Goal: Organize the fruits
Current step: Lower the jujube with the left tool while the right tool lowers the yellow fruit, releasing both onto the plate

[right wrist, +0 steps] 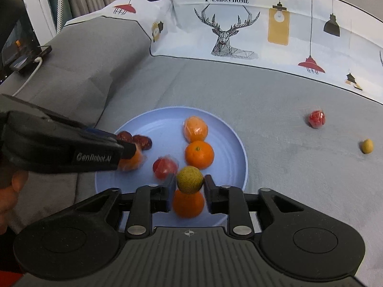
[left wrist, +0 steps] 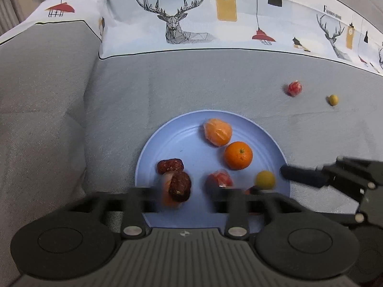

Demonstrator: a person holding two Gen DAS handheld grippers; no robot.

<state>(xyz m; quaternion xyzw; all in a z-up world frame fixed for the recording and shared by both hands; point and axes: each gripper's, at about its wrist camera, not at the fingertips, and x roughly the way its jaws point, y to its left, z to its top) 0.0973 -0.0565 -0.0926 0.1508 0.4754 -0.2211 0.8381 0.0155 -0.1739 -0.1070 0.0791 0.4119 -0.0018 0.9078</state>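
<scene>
A blue plate (left wrist: 270, 138) on the grey sofa seat holds a wrapped mandarin (left wrist: 217, 131), an orange (left wrist: 238, 155), a dark red date (left wrist: 170, 166) and a wrapped red fruit (left wrist: 219, 179). My left gripper (left wrist: 182, 191) is open over the plate's left side. A wrapped orange fruit with a date on it (left wrist: 177, 189) sits between its fingers, with gaps on both sides. My right gripper (right wrist: 189, 186) is open, only slightly wider than the small yellow-green fruit (right wrist: 190, 179) between its fingers, above another orange (right wrist: 189, 203). Off the plate lie a wrapped red fruit (right wrist: 316, 118) and a small yellow fruit (right wrist: 367, 146).
Cushions printed with deer and lamps (right wrist: 227, 35) line the sofa back. On the left armrest (right wrist: 79, 55) lies a dark device with a white cable (right wrist: 26, 55). A person's hand (right wrist: 9, 191) shows at the lower left edge.
</scene>
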